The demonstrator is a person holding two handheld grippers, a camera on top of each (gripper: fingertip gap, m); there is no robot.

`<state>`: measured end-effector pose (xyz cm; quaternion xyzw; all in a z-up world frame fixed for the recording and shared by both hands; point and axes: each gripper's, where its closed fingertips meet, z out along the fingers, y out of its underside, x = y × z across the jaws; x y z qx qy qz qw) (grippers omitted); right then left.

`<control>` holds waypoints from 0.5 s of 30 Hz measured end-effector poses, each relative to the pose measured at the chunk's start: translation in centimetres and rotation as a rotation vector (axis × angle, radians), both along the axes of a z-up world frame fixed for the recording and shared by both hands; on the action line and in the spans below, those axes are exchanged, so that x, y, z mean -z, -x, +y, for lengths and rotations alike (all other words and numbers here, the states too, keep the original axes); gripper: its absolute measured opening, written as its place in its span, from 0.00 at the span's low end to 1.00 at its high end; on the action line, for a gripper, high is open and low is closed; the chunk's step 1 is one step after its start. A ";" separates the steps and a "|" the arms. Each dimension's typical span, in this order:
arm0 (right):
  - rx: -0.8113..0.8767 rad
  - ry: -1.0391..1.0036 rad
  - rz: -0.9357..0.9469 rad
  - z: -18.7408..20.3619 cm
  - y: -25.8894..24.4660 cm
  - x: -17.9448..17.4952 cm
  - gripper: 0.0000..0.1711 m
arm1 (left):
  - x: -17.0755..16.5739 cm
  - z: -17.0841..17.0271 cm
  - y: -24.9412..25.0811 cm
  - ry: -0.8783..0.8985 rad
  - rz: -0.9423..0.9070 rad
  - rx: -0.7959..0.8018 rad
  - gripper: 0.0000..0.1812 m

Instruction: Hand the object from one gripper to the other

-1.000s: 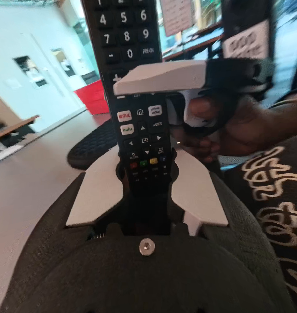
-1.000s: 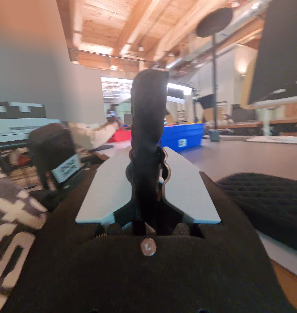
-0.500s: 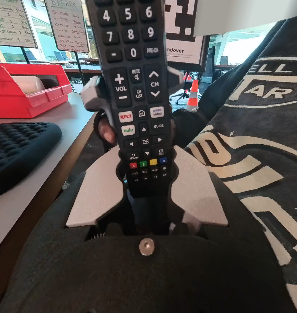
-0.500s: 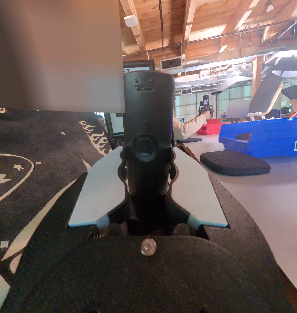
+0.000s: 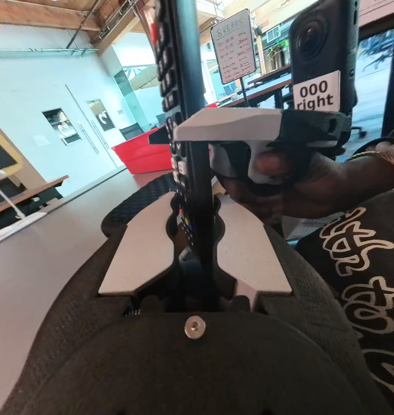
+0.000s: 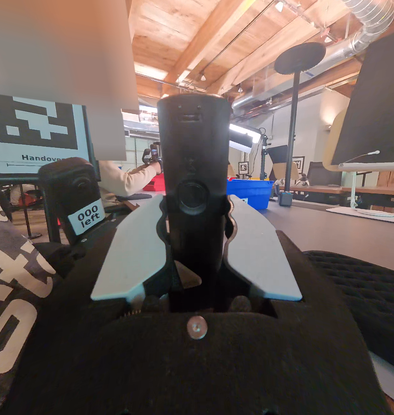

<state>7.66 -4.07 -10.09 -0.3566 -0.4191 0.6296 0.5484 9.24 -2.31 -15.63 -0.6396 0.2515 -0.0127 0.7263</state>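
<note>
My left hand-held gripper [image 5: 192, 215] is clamping the lower end of the black remote [image 5: 198, 170], which is standing upright and edge-on between its grey fingers [image 5: 142, 251], buttons facing left. Higher up, my right hand-held gripper [image 5: 182, 134] is closing across the remote's middle from the right, with my hand [image 5: 303, 190] wrapping its grip. In the right wrist view, that hand-held gripper [image 6: 195, 213] is pinching the remote's [image 6: 193, 161] plain back side between both fingers [image 6: 256, 253]. So both are gripping it in the air, beside the grey counter [image 5: 45, 242]. A black padded mat [image 5: 144, 197] is lying on the counter beyond, and a red bin [image 5: 146, 155] is sitting farther back.
</note>
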 end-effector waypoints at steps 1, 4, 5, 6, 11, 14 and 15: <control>-0.003 -0.002 -0.005 0.1 0.0 0.0 0.29 | -0.1 -0.1 0.0 0.012 -0.028 0.025 0.16; -0.151 0.018 0.011 -0.5 -0.6 -0.6 0.25 | -0.7 -1.1 -1.0 0.072 -0.191 0.225 0.14; -0.249 0.040 0.030 -1.0 -1.1 -0.9 0.24 | -1.0 -1.7 -1.6 0.102 -0.259 0.319 0.14; -0.350 0.076 0.037 -1.3 -1.6 -1.2 0.25 | -1.3 -2.3 -2.1 0.136 -0.323 0.420 0.14; -0.621 0.201 -0.079 -2.3 -2.1 -0.4 0.28 | -1.5 -4.1 -3.3 0.265 -0.461 0.665 0.14; -0.683 0.209 -0.149 -3.3 -1.9 0.5 0.26 | -0.8 -4.6 -4.0 0.320 -0.415 0.708 0.14; -0.693 0.206 -0.170 -3.6 -1.9 0.7 0.24 | -0.5 -4.6 -4.2 0.337 -0.399 0.703 0.14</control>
